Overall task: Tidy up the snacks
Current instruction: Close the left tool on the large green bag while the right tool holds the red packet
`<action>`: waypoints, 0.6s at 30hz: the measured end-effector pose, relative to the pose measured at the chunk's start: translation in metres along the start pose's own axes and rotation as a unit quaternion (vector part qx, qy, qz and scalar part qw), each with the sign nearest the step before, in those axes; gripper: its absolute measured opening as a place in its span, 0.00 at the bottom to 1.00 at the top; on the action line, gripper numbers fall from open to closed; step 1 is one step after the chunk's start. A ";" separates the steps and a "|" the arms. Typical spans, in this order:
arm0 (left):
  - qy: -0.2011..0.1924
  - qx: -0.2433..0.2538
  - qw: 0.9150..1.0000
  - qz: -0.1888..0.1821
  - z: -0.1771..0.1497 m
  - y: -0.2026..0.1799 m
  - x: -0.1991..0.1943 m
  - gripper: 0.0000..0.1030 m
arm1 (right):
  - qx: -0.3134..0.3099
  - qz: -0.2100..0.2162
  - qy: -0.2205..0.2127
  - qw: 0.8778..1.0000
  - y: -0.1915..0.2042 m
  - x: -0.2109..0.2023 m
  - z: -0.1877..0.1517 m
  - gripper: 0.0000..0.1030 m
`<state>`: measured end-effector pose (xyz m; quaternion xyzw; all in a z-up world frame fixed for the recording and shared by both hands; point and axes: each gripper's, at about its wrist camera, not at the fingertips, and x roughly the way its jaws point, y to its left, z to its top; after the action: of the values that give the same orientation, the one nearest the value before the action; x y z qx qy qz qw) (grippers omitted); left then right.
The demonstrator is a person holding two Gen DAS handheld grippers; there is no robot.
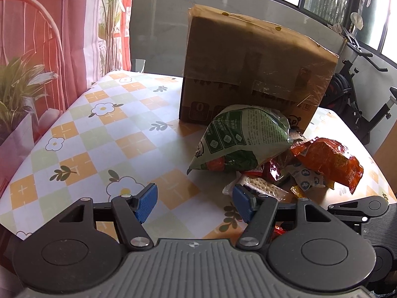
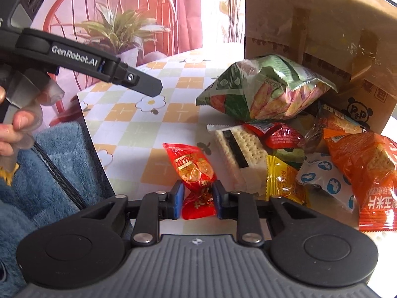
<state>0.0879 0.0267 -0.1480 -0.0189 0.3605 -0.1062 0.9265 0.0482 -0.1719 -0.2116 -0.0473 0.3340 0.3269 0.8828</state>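
A pile of snack packets lies on the checked tablecloth in front of a cardboard box (image 1: 258, 74). On top is a big green bag (image 1: 240, 139) (image 2: 263, 89), beside it an orange bag (image 1: 330, 159) (image 2: 367, 168), a cracker pack (image 1: 260, 186) (image 2: 238, 149) and small packets. My left gripper (image 1: 196, 202) is open and empty, just left of the cracker pack. My right gripper (image 2: 198, 200) is shut on a small red snack packet (image 2: 196, 171) at the near side of the pile.
The cardboard box (image 2: 322, 37) stands upright at the back of the table (image 1: 99, 134). A red chair (image 2: 111, 12) and a potted plant (image 2: 119, 32) stand beyond the table's left edge. The left gripper's arm (image 2: 86, 59) crosses the right wrist view.
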 end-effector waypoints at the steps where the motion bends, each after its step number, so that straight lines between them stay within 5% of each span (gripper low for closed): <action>1: -0.003 -0.002 1.000 0.001 0.001 0.000 -0.001 0.67 | 0.007 0.006 -0.011 1.000 -0.001 -0.004 0.002 0.19; 18: -0.023 -0.001 0.999 -0.024 0.009 0.000 -0.002 0.68 | 0.081 -0.042 -0.101 0.991 -0.028 -0.066 0.014 0.19</action>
<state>0.0927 0.0269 -0.1398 -0.0310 0.3389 -0.1271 0.9317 0.0356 -0.2261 -0.1636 0.0439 0.2663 0.2639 0.9260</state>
